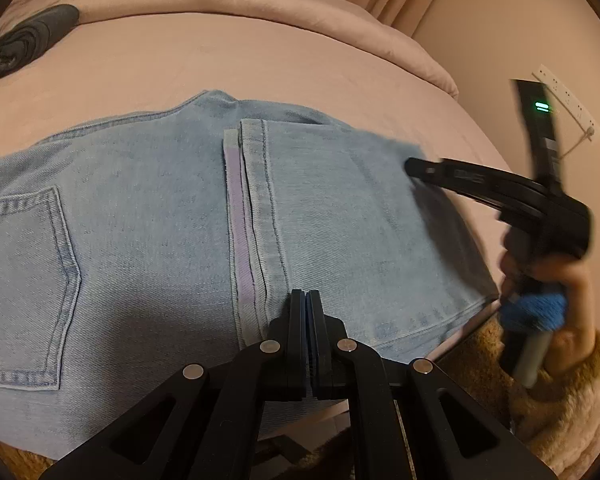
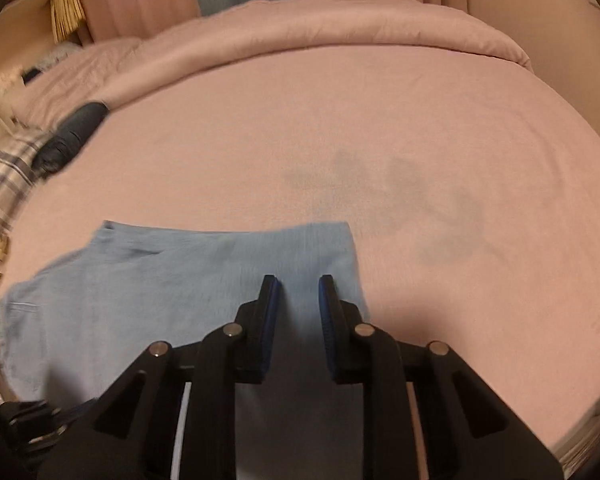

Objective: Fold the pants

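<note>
While lying folded on the pink bed [image 2: 380, 128] near its front edge, the jeans [image 1: 148, 208] are showing light blue denim with the leg hems [image 1: 256, 184] laid back over the seat beside a rear pocket [image 1: 32, 280]. Handling, as a judgement: denim is reading as fairly heavy, limp yet thick at the seams, not slippery and not fragile; stacked layers are likely resisting a sharp crease and sliding apart unless pinched together, so a hold at the doubled hem edge or a folded corner is looking soundest. Left gripper [image 1: 307, 296] is sitting with its jaws pressed together at the near hem edge; whether cloth is caught between them cannot be told. Right gripper [image 2: 299, 280] is hovering with jaws parted over the near right part of the jeans, holding nothing. Left view alone is giving the stitching, pocket, hems and the right gripper from the side. Right view alone is giving the jeans' right edge, the bare sheet beyond, a dark bundle [image 2: 74, 132] and plaid cloth [image 2: 4, 192] at far left.
</note>
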### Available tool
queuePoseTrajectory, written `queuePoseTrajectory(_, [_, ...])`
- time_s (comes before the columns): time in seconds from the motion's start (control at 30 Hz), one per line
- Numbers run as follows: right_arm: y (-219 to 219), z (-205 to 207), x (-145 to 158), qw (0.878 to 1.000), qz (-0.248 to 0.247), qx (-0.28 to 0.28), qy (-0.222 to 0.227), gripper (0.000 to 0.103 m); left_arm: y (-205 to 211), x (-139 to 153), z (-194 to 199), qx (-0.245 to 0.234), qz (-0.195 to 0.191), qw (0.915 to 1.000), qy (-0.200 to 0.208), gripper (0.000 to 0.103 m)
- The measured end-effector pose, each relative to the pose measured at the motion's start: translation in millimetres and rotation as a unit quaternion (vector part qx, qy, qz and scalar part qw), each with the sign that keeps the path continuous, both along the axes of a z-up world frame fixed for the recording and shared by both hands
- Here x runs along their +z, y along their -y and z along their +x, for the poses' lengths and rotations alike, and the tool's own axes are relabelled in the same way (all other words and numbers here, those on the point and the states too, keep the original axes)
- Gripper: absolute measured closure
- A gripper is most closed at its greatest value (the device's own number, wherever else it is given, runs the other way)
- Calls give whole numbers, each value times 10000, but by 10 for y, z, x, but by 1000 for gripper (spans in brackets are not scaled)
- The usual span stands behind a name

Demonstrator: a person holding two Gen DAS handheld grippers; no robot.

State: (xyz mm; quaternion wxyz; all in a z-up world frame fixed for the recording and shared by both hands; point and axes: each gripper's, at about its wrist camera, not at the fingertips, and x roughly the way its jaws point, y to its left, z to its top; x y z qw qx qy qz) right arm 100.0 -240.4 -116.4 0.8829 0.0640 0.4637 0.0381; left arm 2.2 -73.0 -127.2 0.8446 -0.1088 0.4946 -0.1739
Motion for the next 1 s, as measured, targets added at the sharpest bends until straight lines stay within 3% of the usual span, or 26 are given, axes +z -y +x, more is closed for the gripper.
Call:
queuePoseTrajectory(0.3, [3,17,-8,10000,2,-80,-20,86,33,23,-33,63,61,10000,-3,96])
queuePoseTrajectory(0.43, [6,-263,36,10000,-25,6,13,84,71,45,-31,76,104,9999,-6,96])
queuePoseTrajectory(0.6, [-20,-690,-15,9981,-557,207,159,84,101,57,4,110,80,9999,-25,96])
queuePoseTrajectory(1.0, [122,-1211,-28,9998,-142,-81,103,84,34,19,-33,135,-35,9999,-36,96])
